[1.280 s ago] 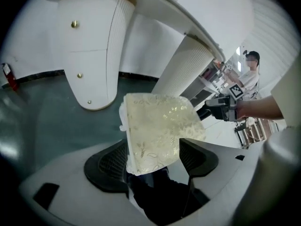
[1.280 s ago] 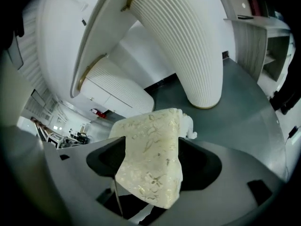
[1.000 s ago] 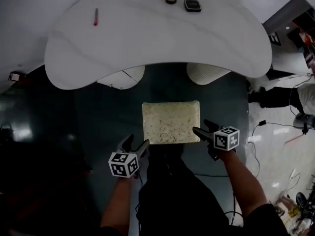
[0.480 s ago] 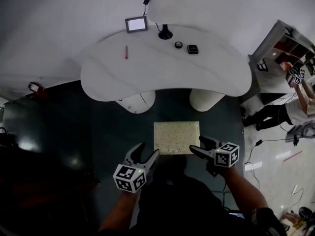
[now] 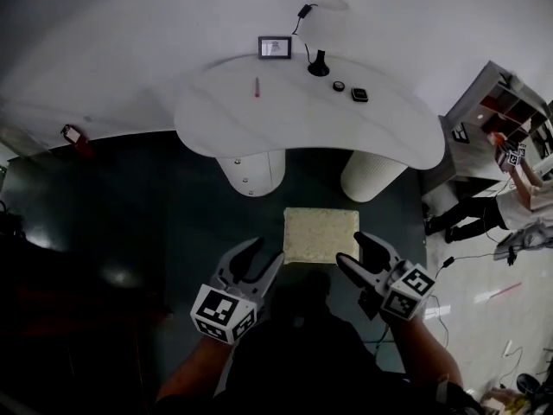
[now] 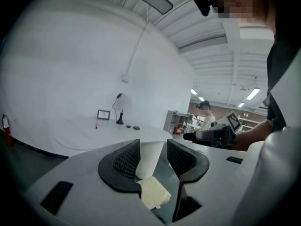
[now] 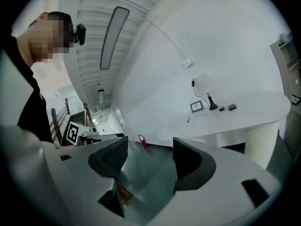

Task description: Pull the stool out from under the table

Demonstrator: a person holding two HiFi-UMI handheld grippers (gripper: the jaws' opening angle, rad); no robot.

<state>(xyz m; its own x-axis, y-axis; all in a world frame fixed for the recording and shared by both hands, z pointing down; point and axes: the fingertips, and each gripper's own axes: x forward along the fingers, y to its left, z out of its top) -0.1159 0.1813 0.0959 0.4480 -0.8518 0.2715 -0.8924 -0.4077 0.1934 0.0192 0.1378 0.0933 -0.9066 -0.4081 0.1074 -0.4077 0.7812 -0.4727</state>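
While poised near the stool (image 5: 320, 235), gripped nothing. Had just been narrowing the left tool (image 5: 270, 249); held the right tool (image 5: 349, 247) wide.

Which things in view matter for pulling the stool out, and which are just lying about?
Job: stool; table.

Lying about, all on the tabletop: red pen; small framed screen; lamp base; round object; dark box.

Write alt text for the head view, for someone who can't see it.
A cream square-topped stool stands on dark floor, clear of the white curved table, seen from above. The left gripper and right gripper hover open and empty by its near corners; the left's jaws have just been closing.
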